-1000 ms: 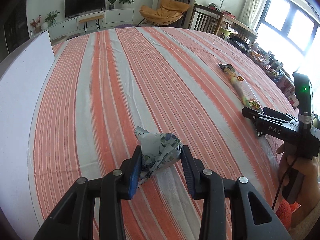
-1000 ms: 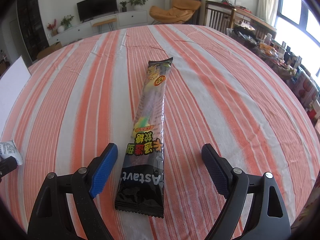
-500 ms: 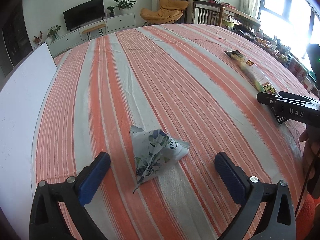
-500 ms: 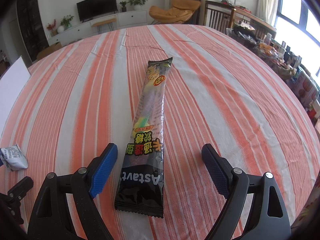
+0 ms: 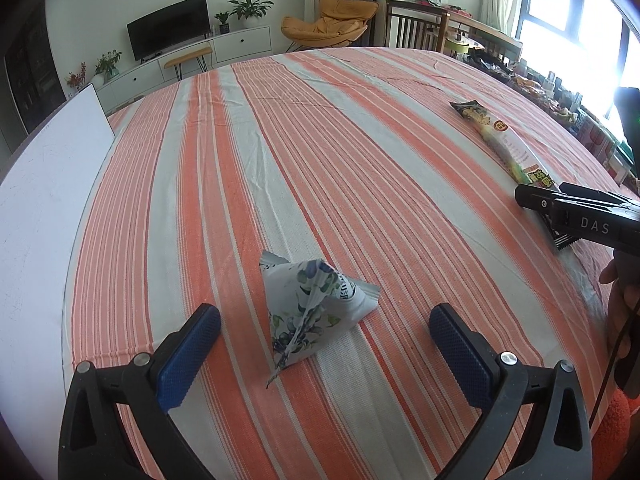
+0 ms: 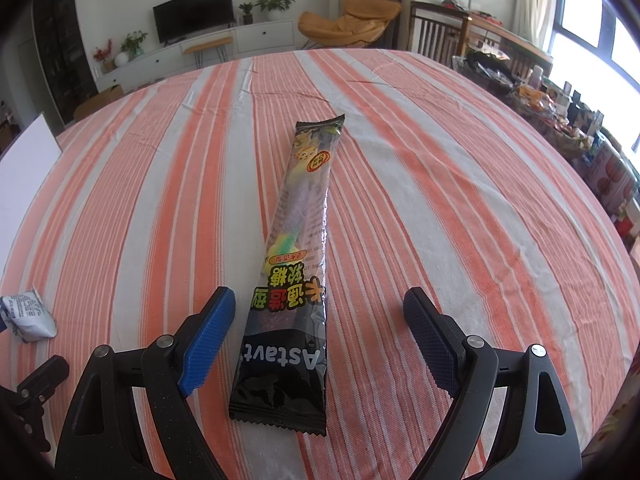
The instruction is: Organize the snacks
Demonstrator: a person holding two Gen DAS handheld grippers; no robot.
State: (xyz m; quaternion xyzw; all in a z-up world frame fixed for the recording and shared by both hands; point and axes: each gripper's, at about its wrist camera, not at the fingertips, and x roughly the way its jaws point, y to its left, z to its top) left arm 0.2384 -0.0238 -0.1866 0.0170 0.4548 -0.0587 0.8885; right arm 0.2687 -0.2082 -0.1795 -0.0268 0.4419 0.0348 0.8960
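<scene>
The left gripper [image 5: 325,330] stands with its jaws wide apart, the blue pads [image 5: 188,354] ribbed with a fine rubbery grid and bolted to matte black plastic arms. Between them, touching neither pad, lies a small pyramid-shaped pouch [image 5: 314,312] of crinkled white foil printed with blue-green leaves, one sealed seam running down to a thin point. It rests on the striped tablecloth [image 5: 320,152], a woven fabric in orange and grey-white bands with faint creases, nearer the table's left edge, where a flat white board [image 5: 44,184] runs alongside.

The right gripper [image 6: 320,320] is likewise spread open, nothing pressed by its pads. Between them lies the near end of a long, flat candy stick pack [image 6: 298,264], glossy black film with serrated ends, yellow and red lettering and a clear middle. It stretches away toward the table's centre. In the right wrist view the pouch [image 6: 28,314] shows well apart near the left edge.
</scene>
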